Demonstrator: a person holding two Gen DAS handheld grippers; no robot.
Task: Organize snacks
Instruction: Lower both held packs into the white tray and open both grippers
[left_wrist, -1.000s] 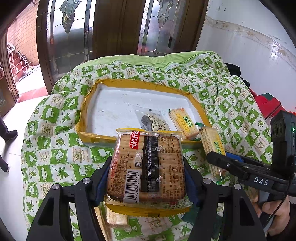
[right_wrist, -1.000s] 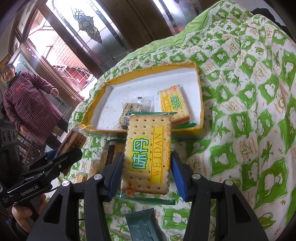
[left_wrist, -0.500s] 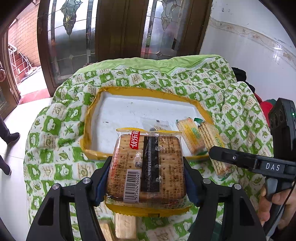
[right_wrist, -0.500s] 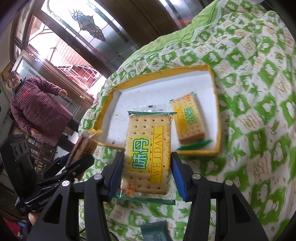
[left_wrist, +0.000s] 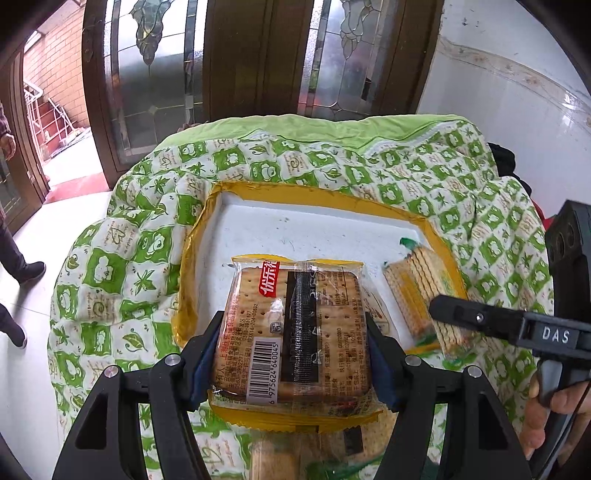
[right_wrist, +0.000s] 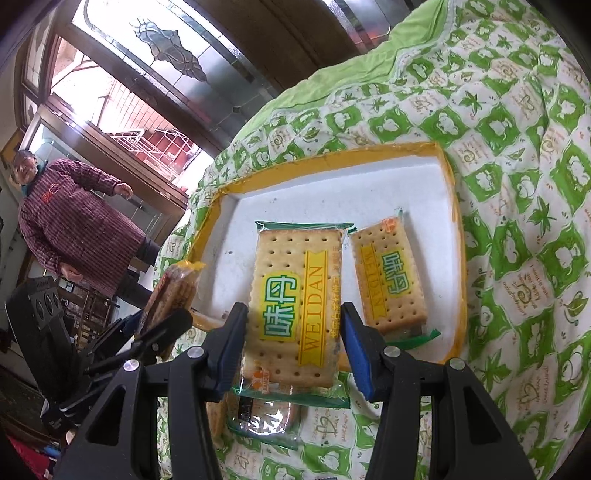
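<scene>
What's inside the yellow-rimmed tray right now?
One green-labelled Weidan cracker pack lies flat at the right end of the yellow-rimmed tray. The rest shows bare white floor, but the held packs cover the near middle, so anything there is hidden.

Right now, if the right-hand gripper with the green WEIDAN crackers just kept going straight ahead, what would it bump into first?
Probably the white floor of the yellow-rimmed tray. The right gripper points its green cracker pack there, just left of the matching pack lying inside. Depth is hard to judge.
</scene>
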